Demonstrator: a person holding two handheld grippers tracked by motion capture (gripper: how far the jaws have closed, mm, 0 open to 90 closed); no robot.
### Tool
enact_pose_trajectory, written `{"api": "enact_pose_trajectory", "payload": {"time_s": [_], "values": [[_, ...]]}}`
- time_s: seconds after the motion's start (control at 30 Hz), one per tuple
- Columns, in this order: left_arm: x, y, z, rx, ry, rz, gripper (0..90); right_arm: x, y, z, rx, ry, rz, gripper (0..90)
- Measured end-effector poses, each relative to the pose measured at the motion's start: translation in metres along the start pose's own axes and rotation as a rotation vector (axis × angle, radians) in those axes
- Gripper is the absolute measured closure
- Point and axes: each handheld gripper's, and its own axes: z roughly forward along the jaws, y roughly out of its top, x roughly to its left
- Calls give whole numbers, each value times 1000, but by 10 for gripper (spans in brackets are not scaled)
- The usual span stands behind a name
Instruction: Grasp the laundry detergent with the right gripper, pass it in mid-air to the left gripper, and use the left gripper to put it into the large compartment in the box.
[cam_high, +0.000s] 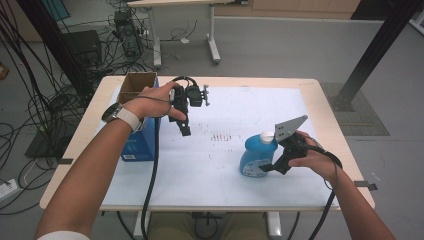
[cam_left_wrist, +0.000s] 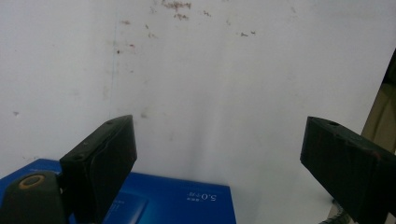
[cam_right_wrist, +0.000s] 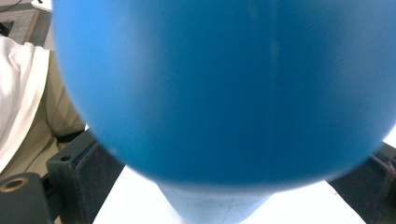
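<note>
A blue bottle (cam_high: 254, 156) with a white cap (cam_high: 268, 136) stands on the white sheet at the right of the table. My right gripper (cam_high: 270, 167) comes at it from the right, its jaws set against the bottle's lower sides. In the right gripper view the blurred blue bottle (cam_right_wrist: 224, 88) bulges between both jaws of that gripper (cam_right_wrist: 238, 158) and covers their pads. My left gripper (cam_high: 185, 131) hangs above the sheet at the left, pointing down, open. Its jaws (cam_left_wrist: 219, 140) stand wide apart with bare white sheet between them.
A blue box (cam_high: 140, 142) lies at the left of the table under my left wrist, its corner (cam_left_wrist: 187, 200) just below the left jaws. An open cardboard box (cam_high: 137, 82) stands behind it. The white sheet (cam_high: 215, 165) carries faint reddish marks.
</note>
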Motion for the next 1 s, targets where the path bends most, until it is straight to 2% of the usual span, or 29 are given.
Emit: {"api": "enact_pose_trajectory", "payload": {"time_s": [1.0], "values": [[0, 0, 2, 3, 0, -1, 111, 0, -9, 3, -57, 0, 4, 110]]}}
